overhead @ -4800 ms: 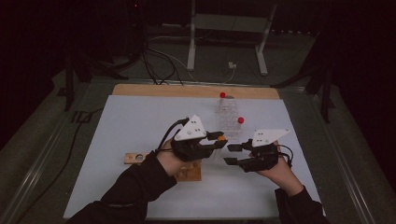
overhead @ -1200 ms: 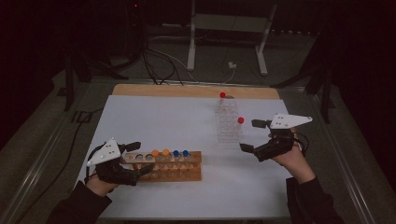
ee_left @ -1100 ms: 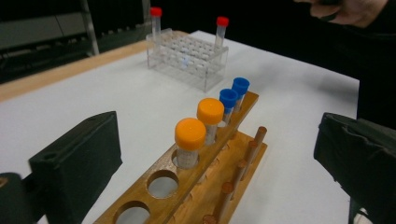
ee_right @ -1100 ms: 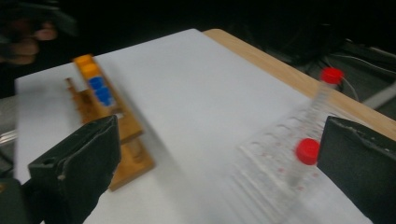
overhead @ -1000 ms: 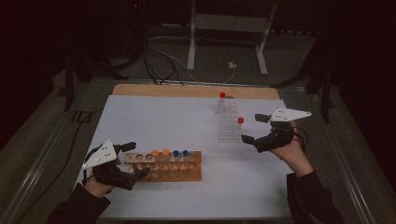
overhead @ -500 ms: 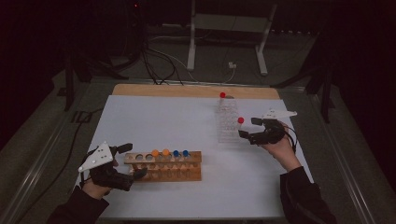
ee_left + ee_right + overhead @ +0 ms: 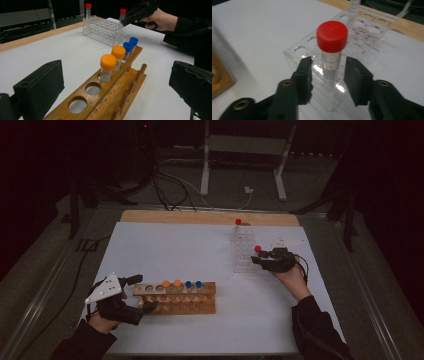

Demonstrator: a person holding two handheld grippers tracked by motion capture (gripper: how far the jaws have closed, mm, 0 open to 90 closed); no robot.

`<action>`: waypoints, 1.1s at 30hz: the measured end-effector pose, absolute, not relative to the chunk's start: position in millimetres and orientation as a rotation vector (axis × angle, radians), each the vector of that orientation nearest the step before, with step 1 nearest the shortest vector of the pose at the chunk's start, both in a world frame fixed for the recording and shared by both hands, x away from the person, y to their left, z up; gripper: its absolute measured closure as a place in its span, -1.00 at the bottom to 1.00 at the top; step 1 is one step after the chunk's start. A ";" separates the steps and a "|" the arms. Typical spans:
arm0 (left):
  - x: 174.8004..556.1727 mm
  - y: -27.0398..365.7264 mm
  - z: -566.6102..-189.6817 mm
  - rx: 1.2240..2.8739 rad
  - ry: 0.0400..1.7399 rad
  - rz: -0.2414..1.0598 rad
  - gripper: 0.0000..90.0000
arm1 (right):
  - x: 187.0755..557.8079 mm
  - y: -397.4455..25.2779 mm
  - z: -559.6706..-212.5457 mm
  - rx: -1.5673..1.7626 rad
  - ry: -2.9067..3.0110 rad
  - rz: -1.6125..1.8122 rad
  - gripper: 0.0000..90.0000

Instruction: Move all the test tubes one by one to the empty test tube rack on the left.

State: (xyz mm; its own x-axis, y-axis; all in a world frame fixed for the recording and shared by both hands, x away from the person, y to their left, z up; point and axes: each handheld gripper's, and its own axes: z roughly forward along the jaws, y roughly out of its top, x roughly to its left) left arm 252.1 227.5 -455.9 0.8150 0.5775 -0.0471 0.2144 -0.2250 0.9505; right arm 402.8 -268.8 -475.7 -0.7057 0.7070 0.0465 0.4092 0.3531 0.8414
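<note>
1. Two jaws of the right gripper (image 7: 328, 75) stand apart, one on each side of the red-capped tube (image 7: 331, 47), with a gap showing between each pad and the glass; nothing is clamped yet.
2. That tube stands upright in a corner hole of the clear rack (image 7: 364, 37), directly between the jaws, its cap above their tips. A second red-capped tube (image 7: 238, 221) stands at the rack's far end, well beyond the jaws.
3. Over at the left gripper (image 7: 137, 295), the jaws are spread wide around the near end of the wooden rack (image 7: 105, 95), one on each side of it; I cannot tell whether either pad touches the wood.
4. Ahead of those jaws the wooden rack carries two orange-capped tubes (image 7: 108, 67) and two blue-capped tubes (image 7: 130, 48) in a row, with empty holes nearest the jaws.
5. Judging by this, the step in hand is the grasp on the red-capped tube, presumably to carry it over to the wooden rack.
6. Next, the right jaws need to close squarely on the tube below its cap, then lift straight up so it clears the hole without tipping the light clear rack.
</note>
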 end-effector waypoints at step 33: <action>253.1 222.5 -447.6 1.825 0.603 0.347 -0.99 | 396.3 -272.7 -432.3 0.905 2.221 1.311 0.66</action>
